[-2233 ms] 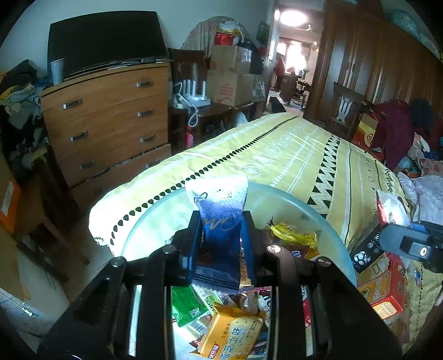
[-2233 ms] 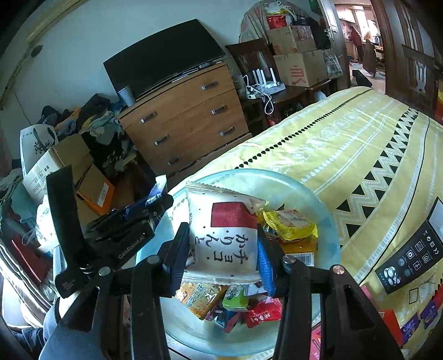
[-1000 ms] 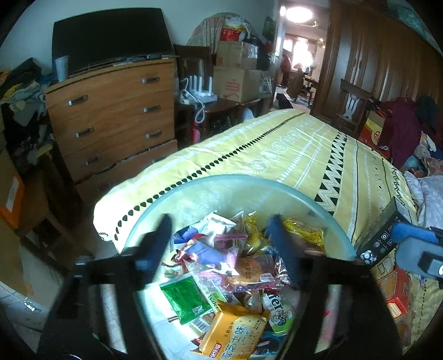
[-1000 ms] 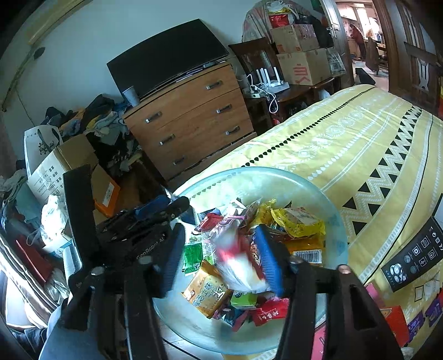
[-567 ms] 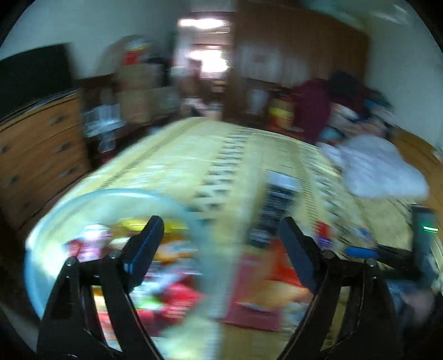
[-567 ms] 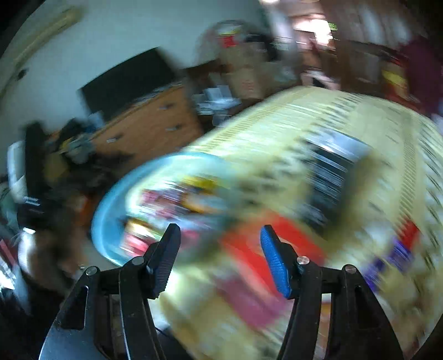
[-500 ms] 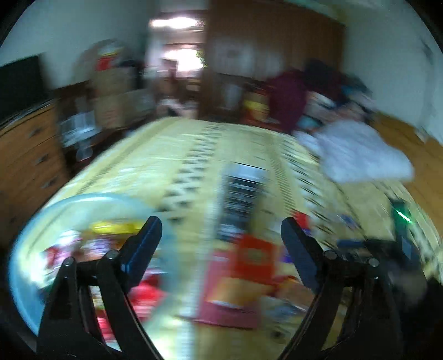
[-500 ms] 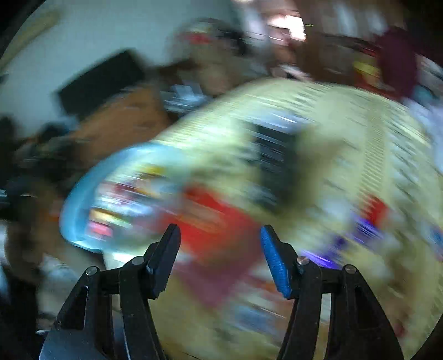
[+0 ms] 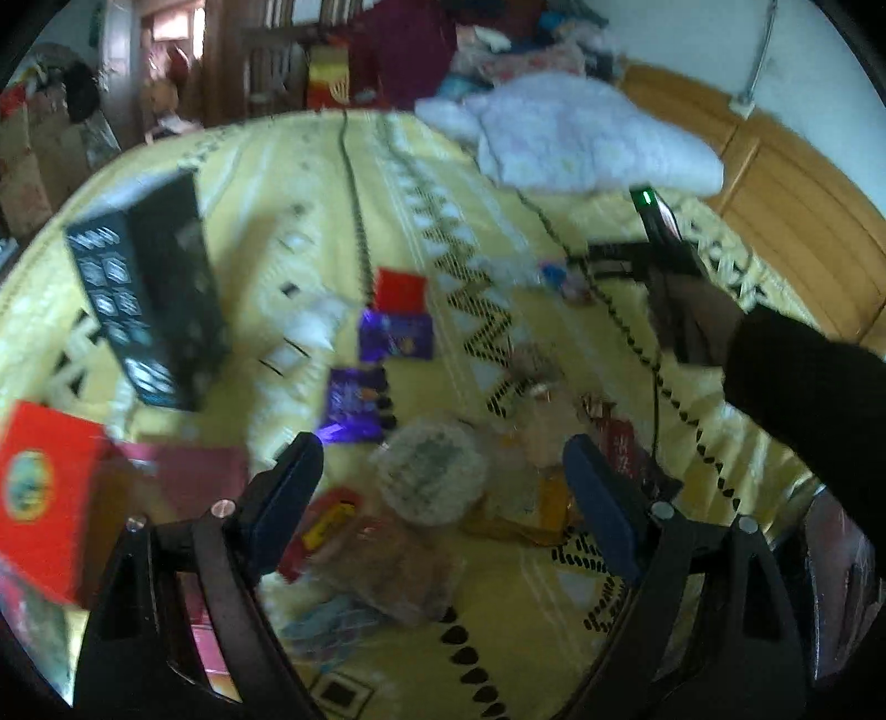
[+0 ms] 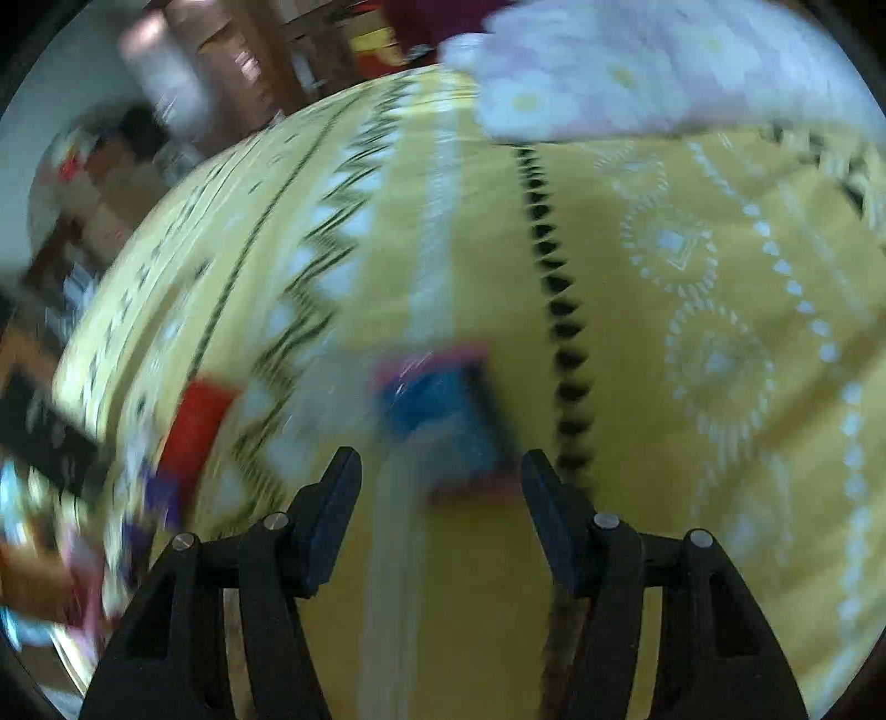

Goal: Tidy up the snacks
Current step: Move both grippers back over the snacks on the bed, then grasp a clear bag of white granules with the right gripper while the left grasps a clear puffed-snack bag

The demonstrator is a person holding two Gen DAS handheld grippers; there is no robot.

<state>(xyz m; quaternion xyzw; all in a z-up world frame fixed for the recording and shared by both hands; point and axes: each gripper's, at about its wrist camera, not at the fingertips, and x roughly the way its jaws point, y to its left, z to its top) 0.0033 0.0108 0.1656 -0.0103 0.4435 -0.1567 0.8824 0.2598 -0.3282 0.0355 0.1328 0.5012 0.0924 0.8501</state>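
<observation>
A bed with a yellow patterned cover (image 9: 310, 183) fills the space ahead. A pale quilt (image 9: 576, 144) lies far ahead to the right, by a wooden headboard (image 9: 786, 221) under a white wall (image 9: 692, 50). Dark wooden wardrobes (image 9: 260, 61) stand far ahead left.

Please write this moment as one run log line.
left gripper: open, empty, above round snack pack | right gripper: open, empty, above blurred blue packet | yellow bedspread

left gripper (image 9: 443, 471): jaws wide apart, empty, angled down | right gripper (image 10: 440, 487): jaws parted, empty
</observation>
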